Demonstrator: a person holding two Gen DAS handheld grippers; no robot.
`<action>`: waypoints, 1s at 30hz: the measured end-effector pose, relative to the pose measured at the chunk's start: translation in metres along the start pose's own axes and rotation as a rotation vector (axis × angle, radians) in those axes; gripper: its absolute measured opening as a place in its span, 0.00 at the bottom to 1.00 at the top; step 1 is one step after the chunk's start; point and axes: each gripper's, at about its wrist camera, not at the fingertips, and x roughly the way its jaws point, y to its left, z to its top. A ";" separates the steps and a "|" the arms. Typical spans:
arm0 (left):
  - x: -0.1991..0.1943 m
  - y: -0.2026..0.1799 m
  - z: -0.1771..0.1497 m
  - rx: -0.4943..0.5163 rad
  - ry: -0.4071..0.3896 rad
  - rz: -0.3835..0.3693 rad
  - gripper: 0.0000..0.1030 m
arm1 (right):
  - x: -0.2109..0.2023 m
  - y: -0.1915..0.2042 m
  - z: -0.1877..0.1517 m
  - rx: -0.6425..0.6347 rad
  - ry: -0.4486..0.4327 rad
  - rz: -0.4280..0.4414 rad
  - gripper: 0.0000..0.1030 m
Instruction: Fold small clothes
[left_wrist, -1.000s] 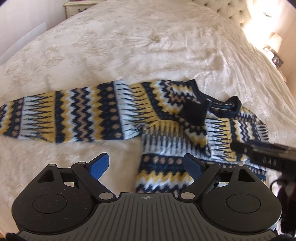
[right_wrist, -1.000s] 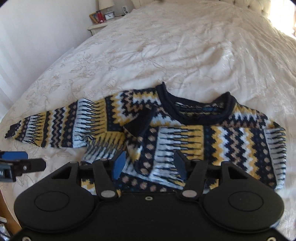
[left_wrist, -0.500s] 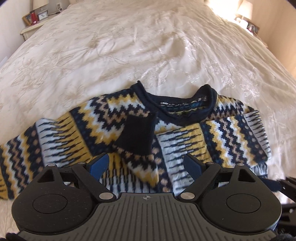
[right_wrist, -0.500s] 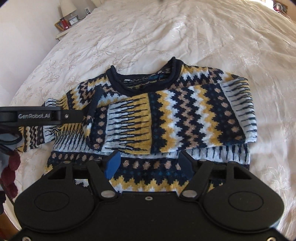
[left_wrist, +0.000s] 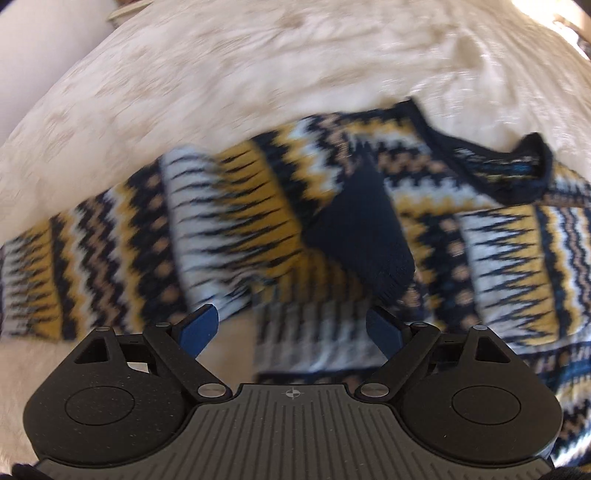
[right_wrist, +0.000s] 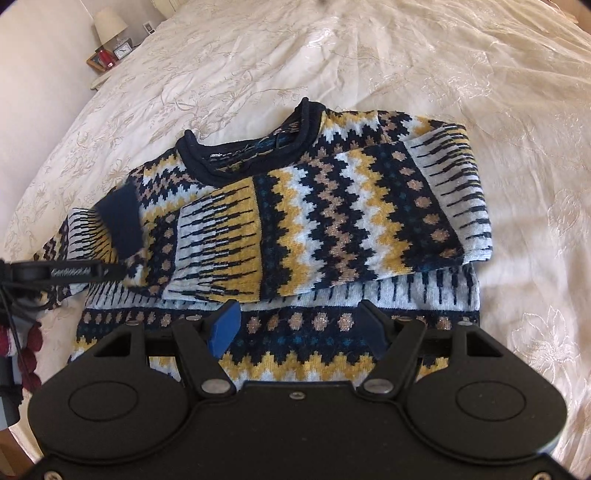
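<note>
Hovering with jaws apart and empty, the left gripper (left_wrist: 291, 328) is best closed on the sweater (right_wrist: 314, 206)'s outstretched sleeve (left_wrist: 110, 266) near its cuff before folding across.

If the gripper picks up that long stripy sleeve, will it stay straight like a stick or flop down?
Probably flop. The sleeve is soft knit and lies limp on the bedspread, so pinched at one spot, the rest would likely droop. It looks thick and fuzzy, so it should not slip easily. The other sleeve already lies folded across the sweater, holding no stiff shape.
</note>
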 end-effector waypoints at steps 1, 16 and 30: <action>0.001 0.009 -0.003 -0.020 0.011 0.019 0.85 | 0.000 -0.001 0.000 0.000 -0.001 0.001 0.70; -0.025 0.015 -0.010 -0.101 -0.059 -0.035 0.85 | -0.003 -0.058 0.034 0.033 -0.063 -0.086 0.75; 0.031 -0.025 -0.014 -0.026 -0.004 -0.080 0.95 | 0.036 -0.125 0.077 0.181 -0.021 -0.098 0.78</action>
